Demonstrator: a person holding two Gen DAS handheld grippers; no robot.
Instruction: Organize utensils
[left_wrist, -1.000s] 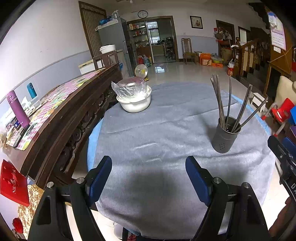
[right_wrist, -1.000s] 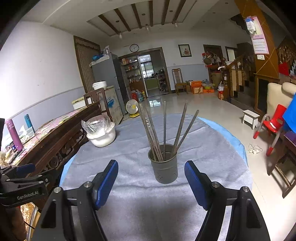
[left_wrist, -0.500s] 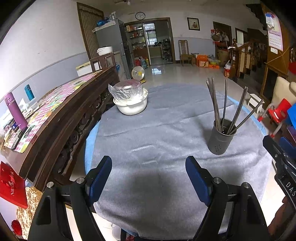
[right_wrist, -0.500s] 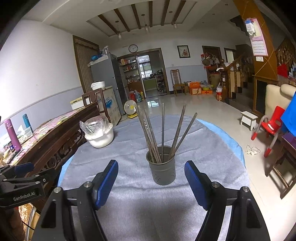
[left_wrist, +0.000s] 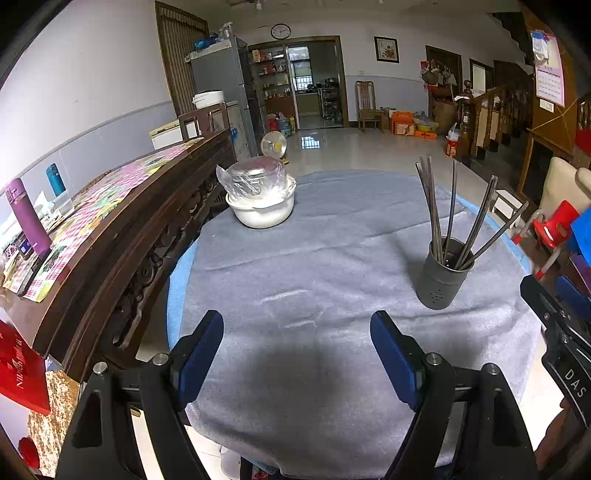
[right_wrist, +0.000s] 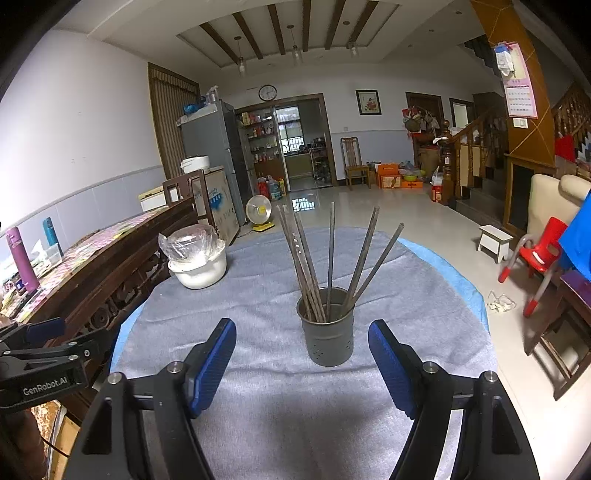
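A dark grey utensil holder (right_wrist: 328, 343) stands upright on the grey cloth of the round table (right_wrist: 258, 280), with several metal chopsticks (right_wrist: 330, 258) leaning out of it. My right gripper (right_wrist: 302, 349) is open just in front of the holder, its blue pads on either side and apart from it. In the left wrist view the same holder (left_wrist: 443, 280) sits to the right, with chopsticks (left_wrist: 448, 210) fanned upward. My left gripper (left_wrist: 297, 343) is open over bare cloth near the table's front edge, nothing between its fingers. The right gripper's body (left_wrist: 557, 332) shows at the right edge there.
A white bowl under a plastic-wrapped lid (left_wrist: 260, 199) stands at the table's far left. A dark wooden sideboard (left_wrist: 110, 236) with a purple bottle (left_wrist: 27, 218) runs along the left. A red child's chair (right_wrist: 535, 258) and a wooden stool (right_wrist: 495, 242) stand on the floor to the right.
Both views have tilted up a little, so the holder and bowl sit slightly lower in frame. Both grippers stay open at the same width.
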